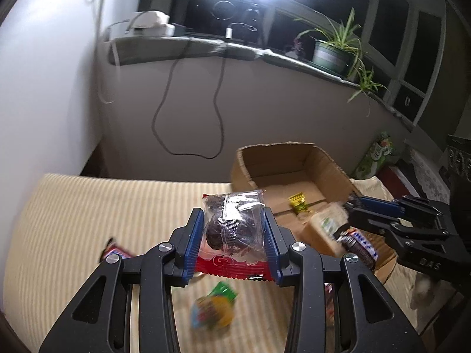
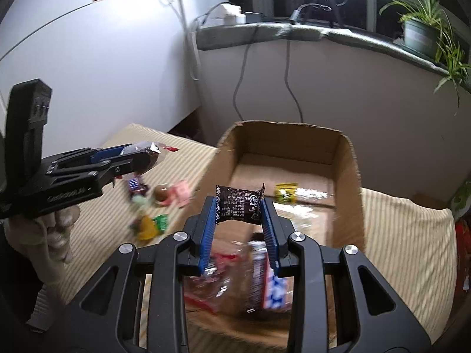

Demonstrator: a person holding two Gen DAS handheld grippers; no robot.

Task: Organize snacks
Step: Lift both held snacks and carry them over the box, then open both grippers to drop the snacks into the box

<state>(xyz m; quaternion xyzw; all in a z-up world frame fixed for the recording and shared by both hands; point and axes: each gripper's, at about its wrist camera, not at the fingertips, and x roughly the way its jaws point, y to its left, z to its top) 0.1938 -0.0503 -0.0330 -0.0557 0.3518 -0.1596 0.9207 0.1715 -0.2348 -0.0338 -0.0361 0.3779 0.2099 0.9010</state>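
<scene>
The left gripper (image 1: 234, 231) clamps a crinkly clear packet (image 1: 234, 223) of dark round cakes with a red printed edge, held above a ribbed, cream striped cloth (image 1: 88, 214). The right gripper (image 2: 239, 217) pinches a small dark brown foil packet (image 2: 238, 206) over the open cardboard box (image 2: 347, 176). Inside the box lie a yellow wrapper (image 2: 285, 192) and, nearer, blurred packets partly hidden by the ridged blue pads (image 2: 207, 232). Loose sweets (image 2: 153, 220) on the cloth left of the box are too smeared to identify.
</scene>
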